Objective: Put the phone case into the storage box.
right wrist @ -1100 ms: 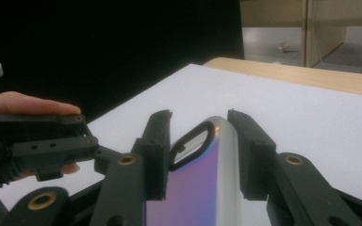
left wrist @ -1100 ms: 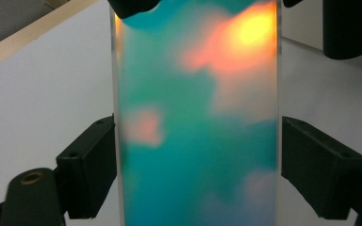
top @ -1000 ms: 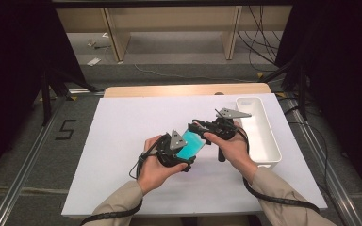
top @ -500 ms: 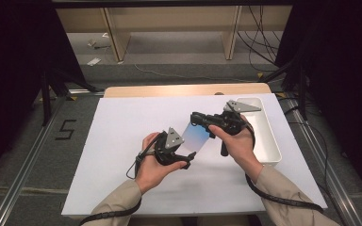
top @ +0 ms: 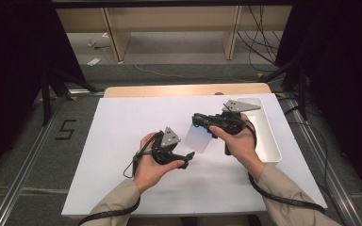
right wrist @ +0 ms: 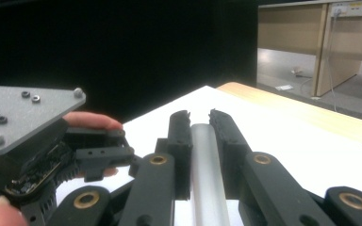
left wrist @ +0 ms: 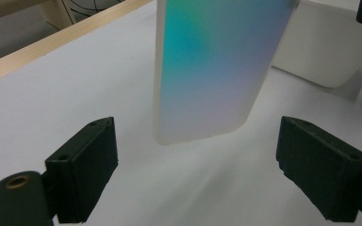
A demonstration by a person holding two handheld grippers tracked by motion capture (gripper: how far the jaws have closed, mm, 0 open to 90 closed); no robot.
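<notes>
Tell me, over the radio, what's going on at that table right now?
Right hand-held gripper shut on phone case, lifted off white table. Left hand-held gripper open, released, jaws clear of case. White tray beside; nothing blocking.

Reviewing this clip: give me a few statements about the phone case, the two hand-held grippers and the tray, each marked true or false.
1. The right hand-held gripper is clamped on the phone case. True.
2. The left hand-held gripper grips the case as well. False: its jaws stand open, clear of the case.
3. The case lies flat on the white table. False: it is held up off the surface.
4. A white tray sits at the table's right side. True.
5. The tray holds several cases. False: it looks empty.
</notes>
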